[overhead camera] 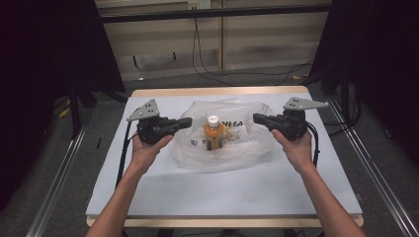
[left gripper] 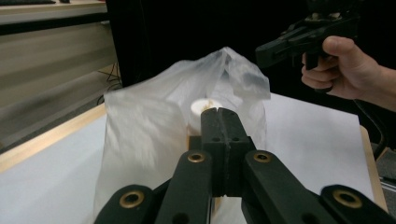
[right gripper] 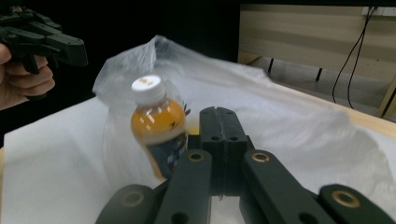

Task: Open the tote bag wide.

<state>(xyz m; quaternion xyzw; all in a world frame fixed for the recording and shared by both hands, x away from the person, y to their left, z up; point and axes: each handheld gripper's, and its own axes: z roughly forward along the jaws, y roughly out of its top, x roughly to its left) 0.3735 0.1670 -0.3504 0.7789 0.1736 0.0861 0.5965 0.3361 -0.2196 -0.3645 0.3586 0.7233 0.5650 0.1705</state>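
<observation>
A bottle (overhead camera: 213, 132) of orange drink with a white cap stands upright inside a crumpled clear plastic bag (overhead camera: 247, 143) at the middle of the white table top (overhead camera: 197, 192). My left gripper (overhead camera: 188, 121) hovers just left of the bag, jaws shut and pointing at it, with nothing seen between them. My right gripper (overhead camera: 256, 117) mirrors it on the bag's right side, also shut. In the left gripper view the shut jaws (left gripper: 218, 111) line up with the cap (left gripper: 200, 106) behind the bag (left gripper: 149, 126). The right gripper view puts the bottle (right gripper: 156, 126) just left of the shut jaws (right gripper: 219, 110).
The white mat lies on a wooden table with its far edge (overhead camera: 217, 92) near a wall. Cables (overhead camera: 207, 69) run over the floor behind it. Metal rails (overhead camera: 57, 177) flank the table on both sides, and dark curtains hang at left and right.
</observation>
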